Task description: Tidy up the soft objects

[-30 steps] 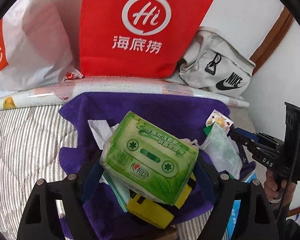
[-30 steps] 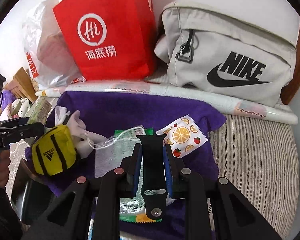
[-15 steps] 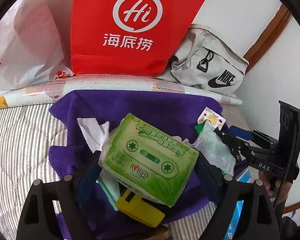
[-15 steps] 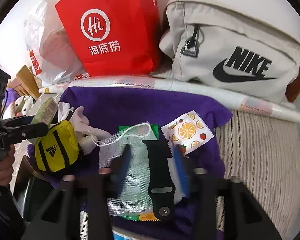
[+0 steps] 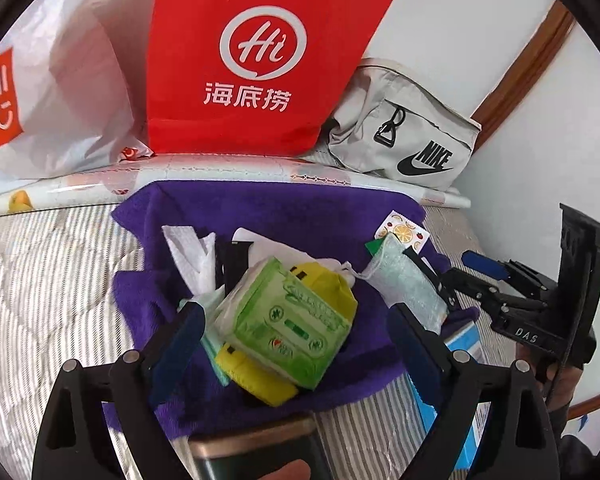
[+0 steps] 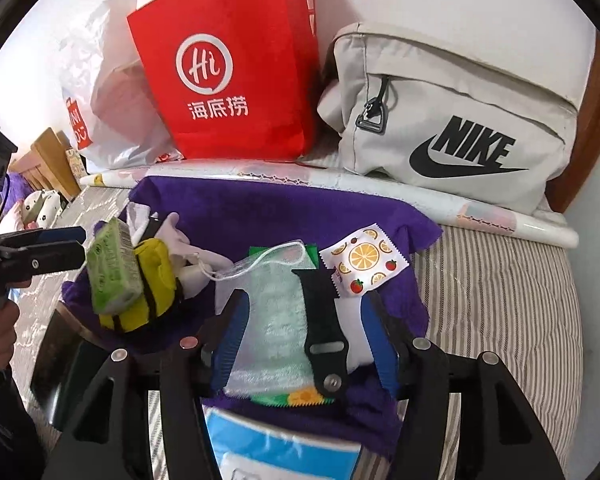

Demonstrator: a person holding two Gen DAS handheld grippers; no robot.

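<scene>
A purple towel [image 5: 284,208] [image 6: 268,216] lies on the striped bed. A green tissue pack [image 5: 288,320] [image 6: 114,268] rests on a yellow pouch [image 5: 256,376] [image 6: 152,280] on the towel. My left gripper [image 5: 296,332] is open around the pack without touching it. A black watch strap [image 6: 322,320] lies on a white mesh bag [image 6: 276,312] [image 5: 408,284], next to a fruit-print sachet [image 6: 364,258] [image 5: 402,232]. My right gripper [image 6: 304,332] is open with its fingers either side of the strap.
A red paper bag [image 5: 256,56] [image 6: 236,72], a white plastic bag [image 5: 60,92] and a grey Nike bag [image 6: 460,120] [image 5: 404,136] stand behind the towel. A rolled sheet [image 5: 220,176] lies along the back. A blue-white pack [image 6: 284,448] lies near the front.
My left gripper opened and let go of the green tissue pack, which now lies on the yellow pouch. My right gripper opened and released the black watch strap.
</scene>
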